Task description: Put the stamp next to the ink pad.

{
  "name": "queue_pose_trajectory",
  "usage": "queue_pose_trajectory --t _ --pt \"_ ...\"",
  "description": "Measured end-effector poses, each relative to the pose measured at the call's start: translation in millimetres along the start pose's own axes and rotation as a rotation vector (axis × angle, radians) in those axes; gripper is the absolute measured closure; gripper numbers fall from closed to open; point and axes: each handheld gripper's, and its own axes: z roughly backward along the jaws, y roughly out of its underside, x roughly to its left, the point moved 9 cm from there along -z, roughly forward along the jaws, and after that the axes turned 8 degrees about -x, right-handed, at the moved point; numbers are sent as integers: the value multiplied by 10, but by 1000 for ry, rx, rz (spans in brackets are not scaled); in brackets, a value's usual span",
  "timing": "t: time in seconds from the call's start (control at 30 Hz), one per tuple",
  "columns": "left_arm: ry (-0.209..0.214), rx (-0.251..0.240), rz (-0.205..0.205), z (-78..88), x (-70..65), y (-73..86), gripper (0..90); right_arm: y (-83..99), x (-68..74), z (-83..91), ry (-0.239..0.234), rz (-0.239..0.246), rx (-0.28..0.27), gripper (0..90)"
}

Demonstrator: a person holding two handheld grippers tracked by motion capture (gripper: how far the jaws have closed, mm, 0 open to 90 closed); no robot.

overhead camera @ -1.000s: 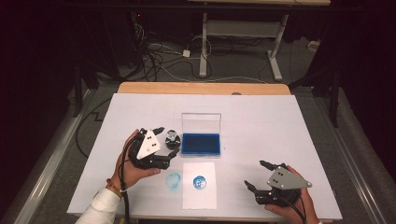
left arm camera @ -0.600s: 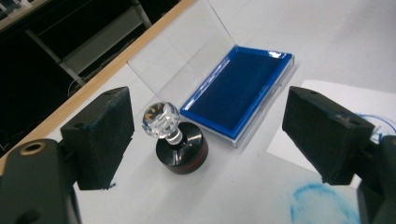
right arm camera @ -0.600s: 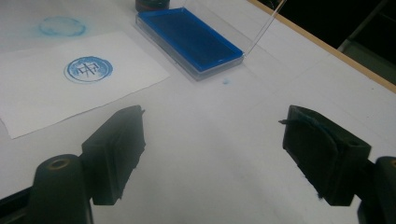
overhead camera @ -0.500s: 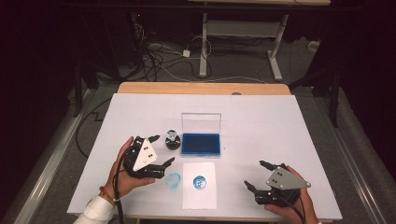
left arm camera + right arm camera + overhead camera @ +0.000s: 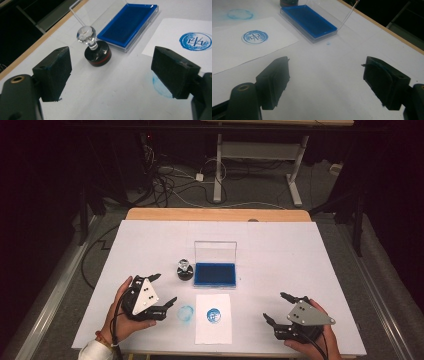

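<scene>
A round black stamp [image 5: 185, 269] [image 5: 96, 51] with a clear knob stands upright on the table, just left of the open blue ink pad [image 5: 215, 274] [image 5: 128, 23] [image 5: 308, 22]. A white sheet [image 5: 213, 318] [image 5: 242, 47] bearing a round blue imprint [image 5: 213, 315] [image 5: 195, 41] [image 5: 255, 37] lies in front of the pad. My left gripper [image 5: 163, 290] [image 5: 111, 73] is open and empty, a short way in front and to the left of the stamp. My right gripper [image 5: 280, 308] [image 5: 325, 83] is open and empty at the front right.
A faint blue ink ring [image 5: 186, 313] [image 5: 240, 14] marks the white table cover [image 5: 280, 250] left of the sheet. The pad's clear lid [image 5: 215, 251] stands up behind it. The wooden table edge [image 5: 215, 214] runs along the far side.
My left gripper has let go of the stamp and drawn back toward the front left, jaws open. The stamp now stands alone. The right gripper has stayed put.
</scene>
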Motion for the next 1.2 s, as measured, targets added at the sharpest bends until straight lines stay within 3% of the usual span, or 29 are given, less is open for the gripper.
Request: queue_pose_trajectory --t 0.43,0.57,1.2 --pt "-19 72 32 108 -61 390 164 14 -105 80 69 6 -10 210" --pt "-18 89 63 139 -81 476 164 28 -178 135 99 1 -15 211" --pt "-12 79 72 205 -105 510 164 -16 -123 115 93 23 -17 213"
